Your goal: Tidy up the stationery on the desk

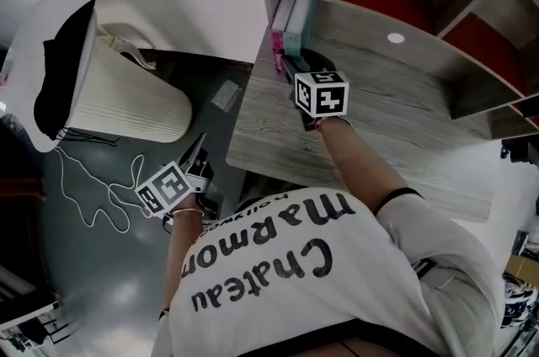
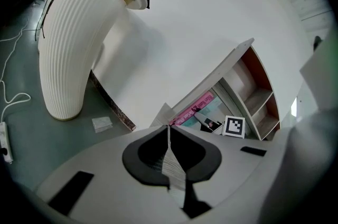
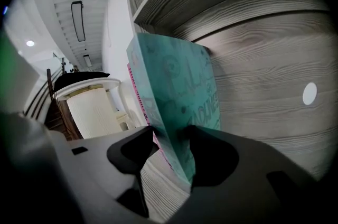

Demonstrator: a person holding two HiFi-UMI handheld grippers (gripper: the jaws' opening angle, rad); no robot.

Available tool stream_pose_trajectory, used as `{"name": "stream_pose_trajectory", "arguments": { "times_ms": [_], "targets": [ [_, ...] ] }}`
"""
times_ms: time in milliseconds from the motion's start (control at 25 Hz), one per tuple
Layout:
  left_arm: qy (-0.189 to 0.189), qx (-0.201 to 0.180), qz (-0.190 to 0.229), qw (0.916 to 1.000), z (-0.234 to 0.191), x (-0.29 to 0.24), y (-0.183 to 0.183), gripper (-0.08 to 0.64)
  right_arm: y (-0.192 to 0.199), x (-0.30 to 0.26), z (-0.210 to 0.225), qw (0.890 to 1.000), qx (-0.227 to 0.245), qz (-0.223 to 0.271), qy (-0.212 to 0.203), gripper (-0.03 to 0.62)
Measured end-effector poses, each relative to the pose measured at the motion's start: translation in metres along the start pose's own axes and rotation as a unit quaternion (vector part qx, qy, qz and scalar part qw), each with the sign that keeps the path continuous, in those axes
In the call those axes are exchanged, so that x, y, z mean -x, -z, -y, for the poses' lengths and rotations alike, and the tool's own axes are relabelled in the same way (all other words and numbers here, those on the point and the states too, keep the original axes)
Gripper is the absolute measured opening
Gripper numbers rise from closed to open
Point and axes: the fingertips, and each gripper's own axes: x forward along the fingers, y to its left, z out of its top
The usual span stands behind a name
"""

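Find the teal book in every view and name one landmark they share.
Head view: teal book upper centre, upright at the back left of the desk.
Left gripper view: teal book lower right of centre, small, beside the pink book.
Right gripper view: teal book centre, large, between the jaws.
Shared landmark: white ribbed container, left of it everywhere.

White short-sleeved T-shirt [image 1: 337, 288] with black lettering; thin bracelet [image 1: 187, 213] at left wrist.
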Motion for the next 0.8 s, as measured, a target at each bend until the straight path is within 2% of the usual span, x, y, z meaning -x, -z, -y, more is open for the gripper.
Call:
{"name": "stream_pose_trajectory", "arguments": {
  "times_ms": [360, 600, 800],
  "targets": [
    [0.009, -0.004, -0.004, 0.9999, 0.0038, -0.0057, 0.0004, 0.028, 0.0019, -0.0034, 0.0008, 0.999, -0.003, -0.024, -0.020, 0.245],
    [0.011, -0.011, -0.004, 0.9999, 0.0056, -0.0029, -0.0028, 0.028, 0.0007, -0.0036, 0.0073, 0.999, -0.003, -0.039, -0.017, 0.276],
    [0.010, -0.004, -0.005, 0.9999, 0.0000, 0.0021, 0.0010, 0.028, 0.0040, -0.0017, 0.0029, 0.999, 0.019, -0.047, -0.012, 0.241]
  ]
}}
